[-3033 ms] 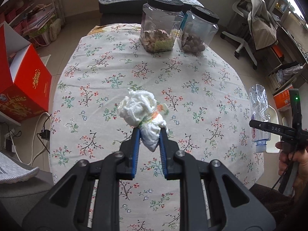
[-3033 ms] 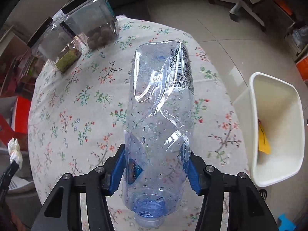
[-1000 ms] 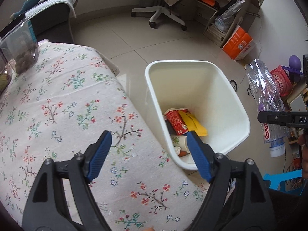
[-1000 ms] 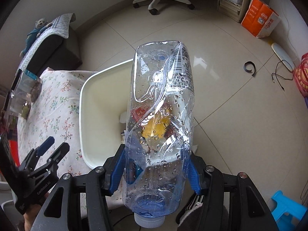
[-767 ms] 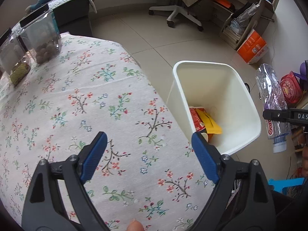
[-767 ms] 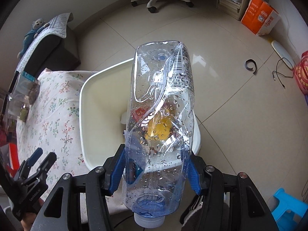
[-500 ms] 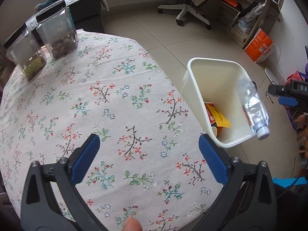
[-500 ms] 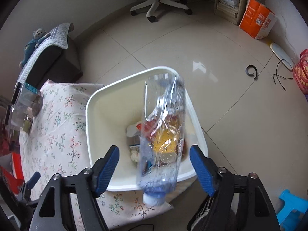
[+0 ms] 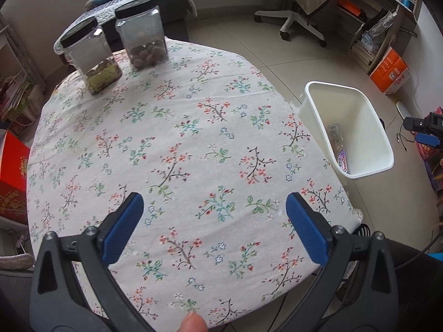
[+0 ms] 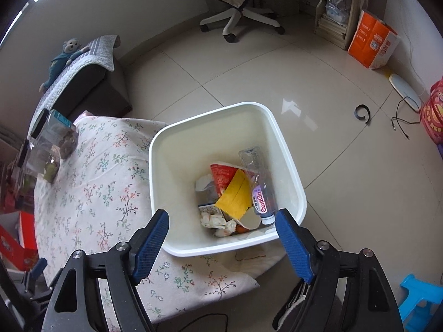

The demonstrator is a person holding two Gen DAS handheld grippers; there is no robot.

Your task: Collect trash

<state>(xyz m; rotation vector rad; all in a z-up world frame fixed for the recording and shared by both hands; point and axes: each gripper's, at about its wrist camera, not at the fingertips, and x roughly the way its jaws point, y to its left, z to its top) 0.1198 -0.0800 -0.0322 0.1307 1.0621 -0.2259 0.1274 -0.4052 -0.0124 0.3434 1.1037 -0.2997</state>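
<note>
The white trash bin (image 10: 163,149) stands on the floor beside the table. Inside it lie the crushed clear plastic bottle (image 10: 259,182), a yellow wrapper (image 10: 234,193), a red packet (image 10: 223,173) and crumpled white tissue (image 10: 218,222). My right gripper (image 10: 221,242) is wide open and empty, above the bin's near rim. My left gripper (image 9: 213,227) is wide open and empty over the near part of the flowered tablecloth (image 9: 171,127). The bin (image 9: 383,141) and the bottle (image 9: 339,149) also show in the left wrist view, at the right.
Two clear jars with black lids (image 9: 91,58) (image 9: 142,31) stand at the table's far side. A red box (image 9: 12,171) sits at the left. An office chair (image 10: 241,8), an orange box (image 10: 372,40), cables (image 10: 401,119) and a blue stool (image 10: 422,296) are on the tiled floor.
The right gripper opened and the bottle dropped into the bin. The left gripper, which earlier let the tissue go into the bin, has swung back over the table.
</note>
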